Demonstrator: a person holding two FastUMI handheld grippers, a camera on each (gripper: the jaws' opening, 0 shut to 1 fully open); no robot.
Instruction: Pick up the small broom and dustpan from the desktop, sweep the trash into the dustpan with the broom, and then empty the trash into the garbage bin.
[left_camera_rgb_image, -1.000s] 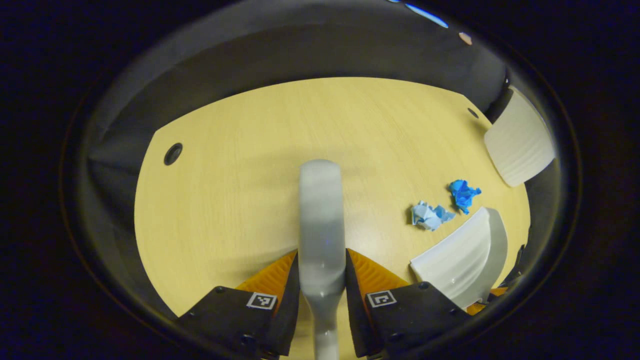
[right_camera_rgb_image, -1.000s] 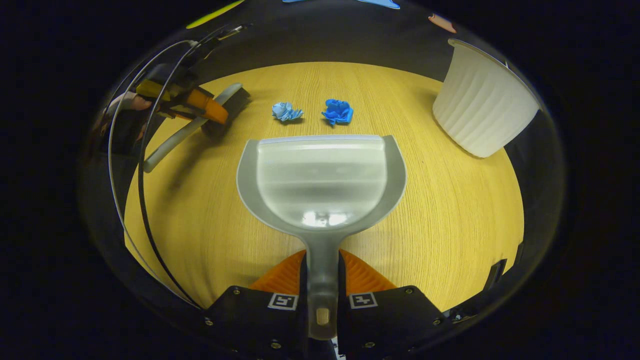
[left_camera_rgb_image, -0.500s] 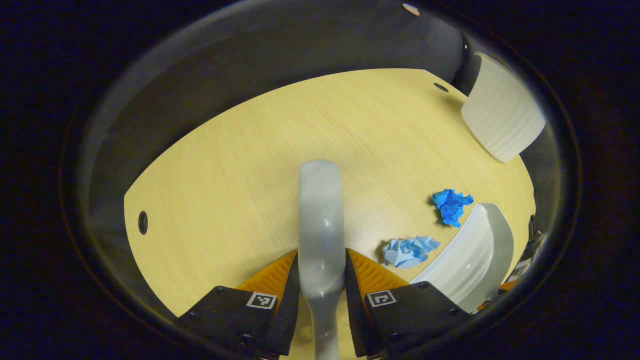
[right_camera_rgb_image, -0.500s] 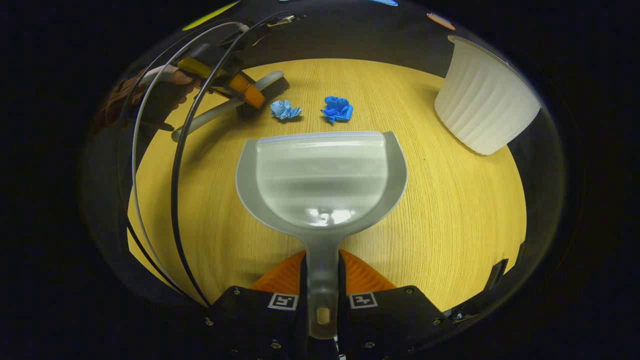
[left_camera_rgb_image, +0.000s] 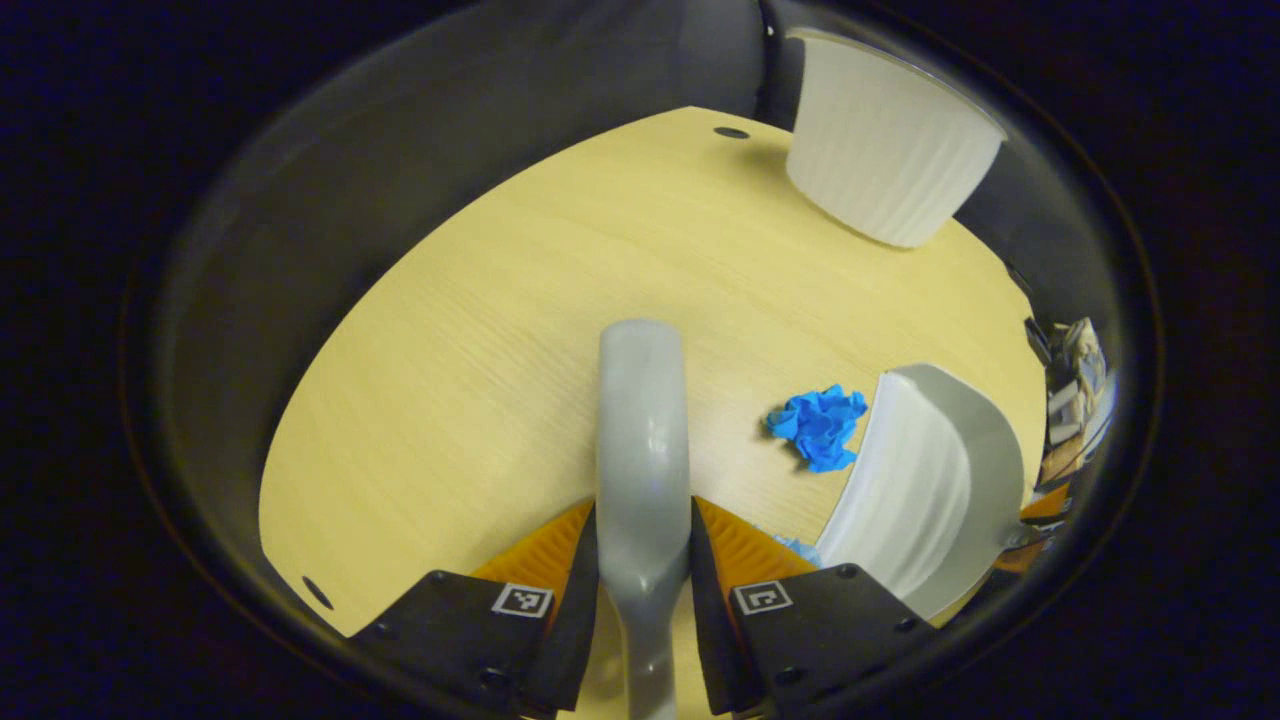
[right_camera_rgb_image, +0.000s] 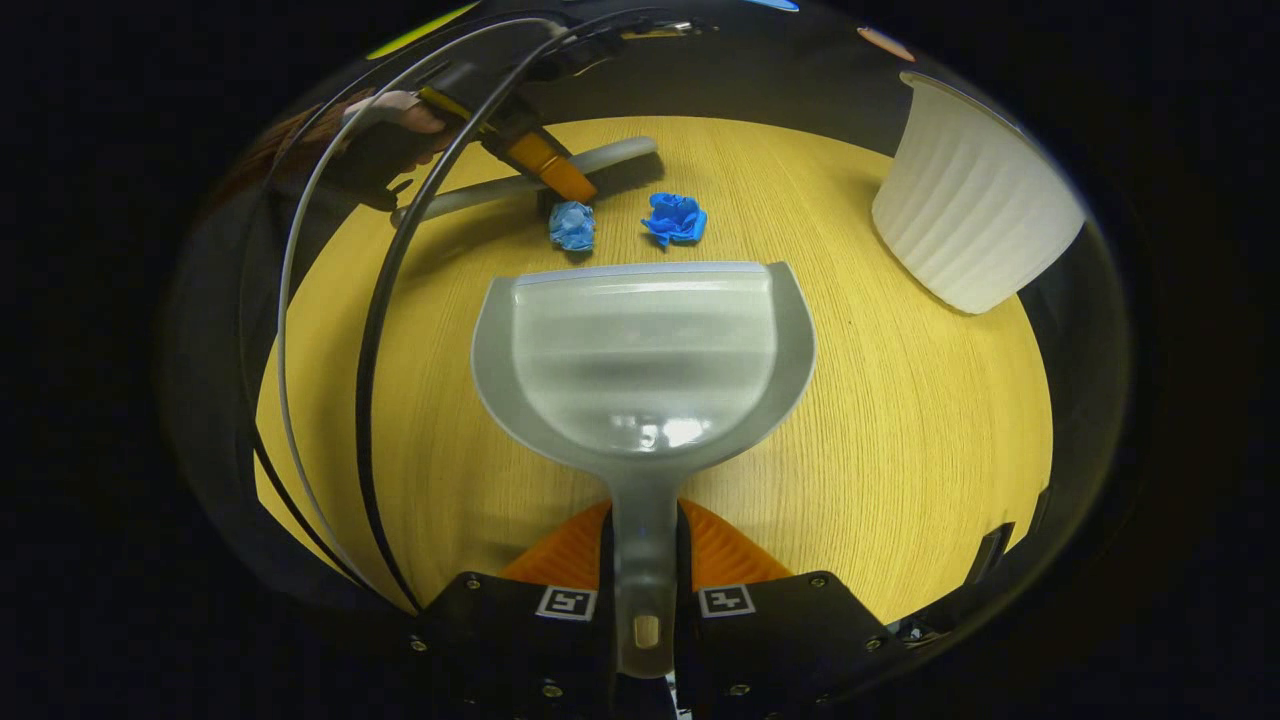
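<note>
My left gripper (left_camera_rgb_image: 643, 545) is shut on the grey broom (left_camera_rgb_image: 642, 440), whose handle runs up the middle of the left gripper view. In the right gripper view the broom (right_camera_rgb_image: 500, 190) lies low over the table, just behind a pale blue paper ball (right_camera_rgb_image: 572, 224). A darker blue paper ball (right_camera_rgb_image: 675, 218) (left_camera_rgb_image: 818, 425) sits just in front of the dustpan's lip. My right gripper (right_camera_rgb_image: 645, 560) is shut on the handle of the grey dustpan (right_camera_rgb_image: 643, 350), which rests flat on the wooden table (right_camera_rgb_image: 900, 420). The dustpan (left_camera_rgb_image: 925, 480) also shows at the right of the left gripper view.
A white ribbed garbage bin (right_camera_rgb_image: 965, 205) (left_camera_rgb_image: 885, 150) stands at the table's far right corner. Black and white cables (right_camera_rgb_image: 330, 330) arc across the left of the right gripper view. A hand (right_camera_rgb_image: 395, 125) holds the left gripper there. A cable hole (left_camera_rgb_image: 731, 132) lies near the bin.
The left gripper has swung the broom right, behind the pale blue ball, which moved slightly toward the dustpan. The dustpan, darker ball and bin stayed put.
</note>
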